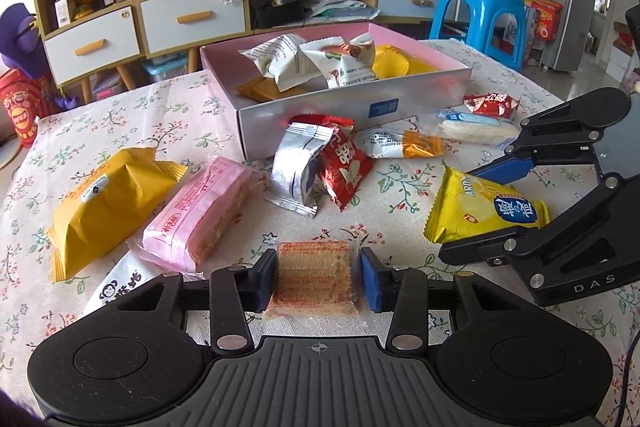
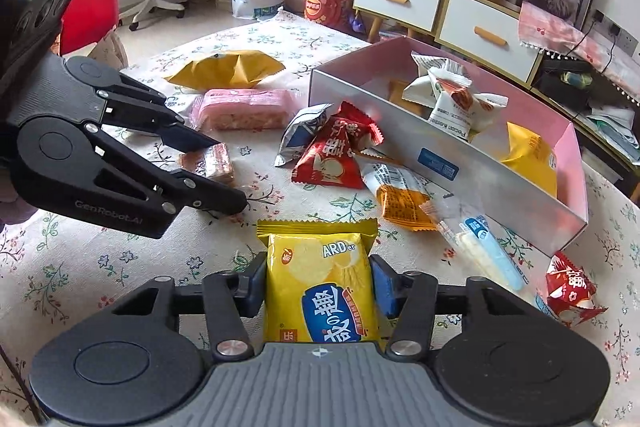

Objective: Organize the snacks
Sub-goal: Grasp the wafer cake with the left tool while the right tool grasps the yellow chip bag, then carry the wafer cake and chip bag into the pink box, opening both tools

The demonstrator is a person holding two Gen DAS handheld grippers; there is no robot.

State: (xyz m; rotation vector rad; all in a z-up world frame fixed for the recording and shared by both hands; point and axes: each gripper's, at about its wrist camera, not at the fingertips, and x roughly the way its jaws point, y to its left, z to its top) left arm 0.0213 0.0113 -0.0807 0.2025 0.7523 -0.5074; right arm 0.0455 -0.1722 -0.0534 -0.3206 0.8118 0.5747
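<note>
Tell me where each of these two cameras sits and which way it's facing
Left wrist: on the left gripper, facing across the table to the box; jaws on a clear-wrapped wafer pack; right gripper at right.
Right wrist: on the right gripper, facing the box; jaws on a yellow chip packet; left gripper at left.
Shared: box, both packs.
</note>
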